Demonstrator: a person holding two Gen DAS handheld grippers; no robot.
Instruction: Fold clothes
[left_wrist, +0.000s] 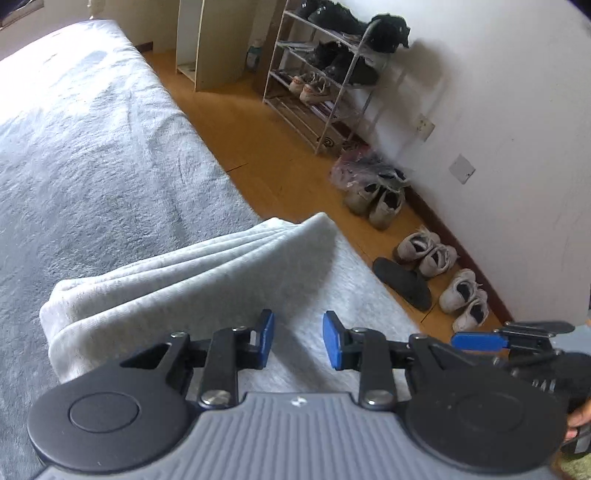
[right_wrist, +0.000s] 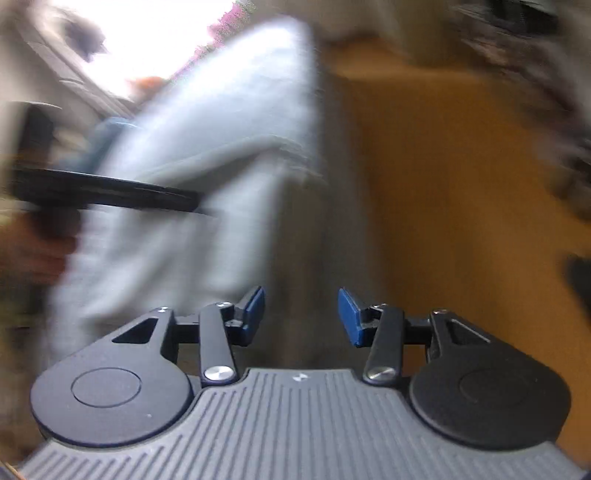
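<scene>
A light grey garment (left_wrist: 177, 280), folded into several layers, lies on the grey blanket of the bed (left_wrist: 81, 155) near its right edge. My left gripper (left_wrist: 298, 338) is open and empty, just above the near end of the garment. My right gripper (right_wrist: 301, 314) is open and empty; it also shows at the lower right of the left wrist view (left_wrist: 480, 339). The right wrist view is badly blurred: the pale garment (right_wrist: 207, 155) and the left gripper's dark body (right_wrist: 103, 192) show to the left.
To the right of the bed is an orange wooden floor (left_wrist: 251, 125). Several pairs of shoes (left_wrist: 424, 251) line the white wall. A wire shoe rack (left_wrist: 325, 74) and a pale shelf unit (left_wrist: 199, 40) stand farther back.
</scene>
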